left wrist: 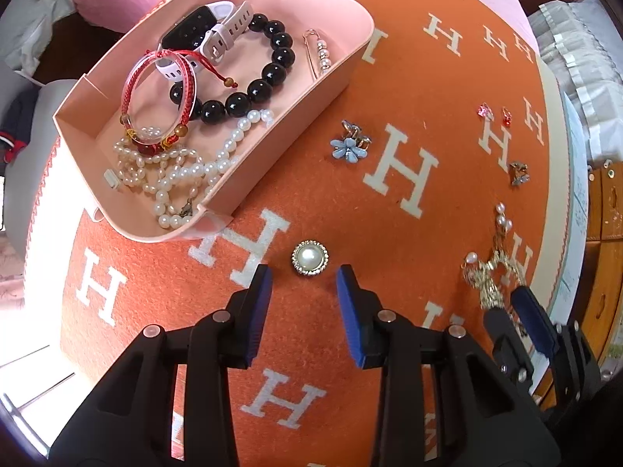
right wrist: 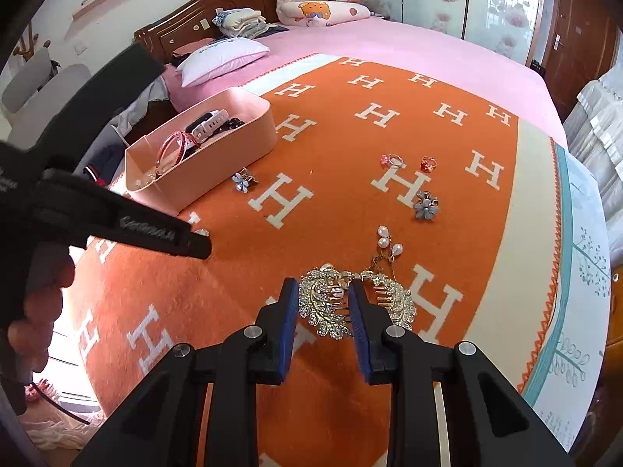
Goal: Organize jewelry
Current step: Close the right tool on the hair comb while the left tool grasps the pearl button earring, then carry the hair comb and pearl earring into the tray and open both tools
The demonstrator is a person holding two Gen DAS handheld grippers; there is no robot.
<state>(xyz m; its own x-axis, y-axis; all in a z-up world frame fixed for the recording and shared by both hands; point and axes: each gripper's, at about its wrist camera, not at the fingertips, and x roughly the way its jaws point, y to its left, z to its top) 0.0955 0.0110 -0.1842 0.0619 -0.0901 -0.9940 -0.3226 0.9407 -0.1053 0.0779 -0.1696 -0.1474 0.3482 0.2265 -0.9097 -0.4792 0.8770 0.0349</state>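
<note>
A round pearl brooch [left wrist: 310, 257] lies on the orange H-patterned blanket [left wrist: 409, 89]. My left gripper [left wrist: 304, 272] points straight down at it, open, with the brooch just past the fingertips and untouched. My right gripper [right wrist: 322, 286] is shut on a gold leaf hair comb [right wrist: 323, 307] with pearl drops [right wrist: 387, 239]; the same comb [left wrist: 488, 284] shows in the left wrist view beside the right gripper [left wrist: 512, 313]. The pink tray [left wrist: 350, 62] holds a watch [left wrist: 202, 31], a black bead bracelet [left wrist: 278, 58], red bangles [left wrist: 155, 89] and pearl strands [left wrist: 183, 171].
Loose on the blanket are a blue flower clip [right wrist: 241, 181], a second flower clip [right wrist: 426, 204] and two rings [right wrist: 391, 160] [right wrist: 428, 163]. A hand [right wrist: 39, 299] holds the left gripper [right wrist: 155, 229] at the left. A pillow [right wrist: 222, 58] and a rolled quilt [right wrist: 323, 0] lie behind.
</note>
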